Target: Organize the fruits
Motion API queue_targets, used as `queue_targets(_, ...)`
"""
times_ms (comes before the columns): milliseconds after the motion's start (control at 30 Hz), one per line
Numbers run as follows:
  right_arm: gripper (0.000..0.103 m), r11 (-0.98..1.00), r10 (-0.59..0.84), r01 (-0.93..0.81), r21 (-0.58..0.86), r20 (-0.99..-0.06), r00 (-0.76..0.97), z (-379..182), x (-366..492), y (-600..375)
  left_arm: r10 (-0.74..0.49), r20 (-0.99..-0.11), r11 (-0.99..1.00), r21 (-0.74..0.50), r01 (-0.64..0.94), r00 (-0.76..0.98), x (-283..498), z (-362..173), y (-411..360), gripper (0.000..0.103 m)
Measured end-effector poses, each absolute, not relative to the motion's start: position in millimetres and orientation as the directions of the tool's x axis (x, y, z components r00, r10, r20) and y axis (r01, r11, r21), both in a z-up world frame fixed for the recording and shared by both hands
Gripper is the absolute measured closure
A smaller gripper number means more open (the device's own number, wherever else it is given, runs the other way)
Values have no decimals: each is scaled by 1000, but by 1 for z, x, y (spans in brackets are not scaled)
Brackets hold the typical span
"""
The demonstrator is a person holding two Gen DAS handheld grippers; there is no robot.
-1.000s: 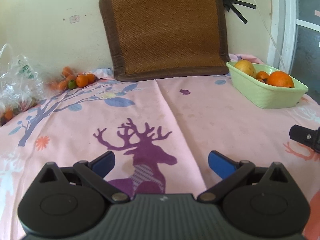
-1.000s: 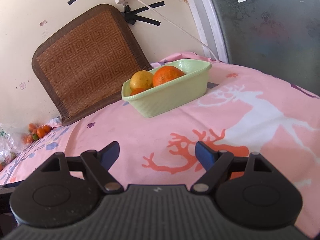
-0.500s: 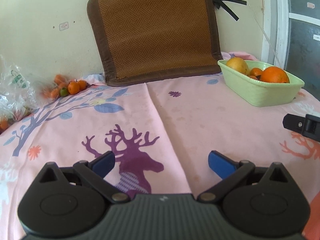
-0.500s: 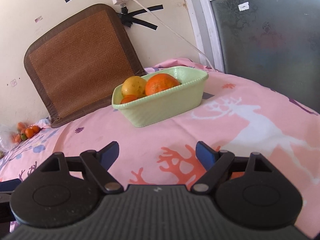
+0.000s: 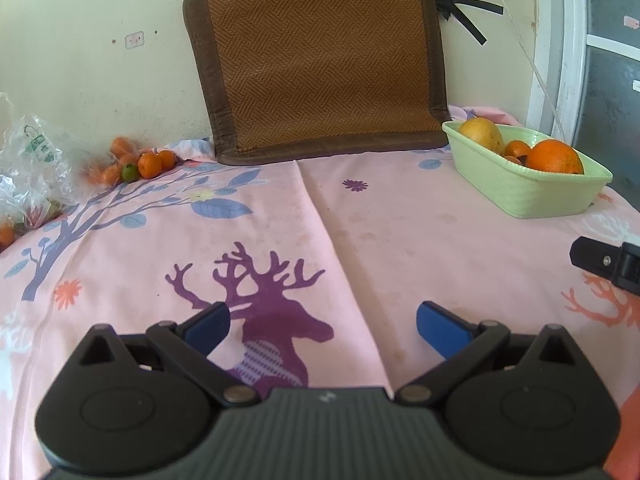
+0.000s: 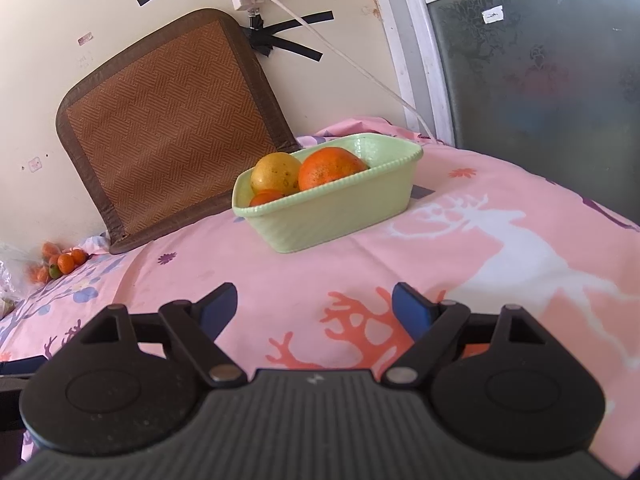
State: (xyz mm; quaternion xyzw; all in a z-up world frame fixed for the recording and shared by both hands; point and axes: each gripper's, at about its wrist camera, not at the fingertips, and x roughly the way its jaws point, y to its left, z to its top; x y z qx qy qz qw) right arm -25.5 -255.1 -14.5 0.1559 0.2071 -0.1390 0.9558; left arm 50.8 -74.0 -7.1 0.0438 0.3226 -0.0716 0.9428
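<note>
Pink bedsheet [image 5: 400,216] lies under both your tongs, spread wide and empty. Loose oranges [image 5: 148,164] sit far left by the wall, nearer your left tongs [image 5: 322,320]; the green basket [image 6: 332,212] lies ahead of your right tongs [image 6: 314,306].

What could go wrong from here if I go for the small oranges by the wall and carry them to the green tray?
1. The small oranges sit bunched beside a crinkly plastic bag; the open left gripper might snag it or scatter them.
2. The green tray already holds a large orange and yellow fruit above the rim; additions may roll out.
</note>
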Motion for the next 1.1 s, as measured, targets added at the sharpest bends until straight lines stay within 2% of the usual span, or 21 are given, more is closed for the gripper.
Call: queue_targets(1100,16,923,-190,308,230,-424,885,-14,-27,-253,-120,-631,985,22,173,767,53,-9,-74,0)
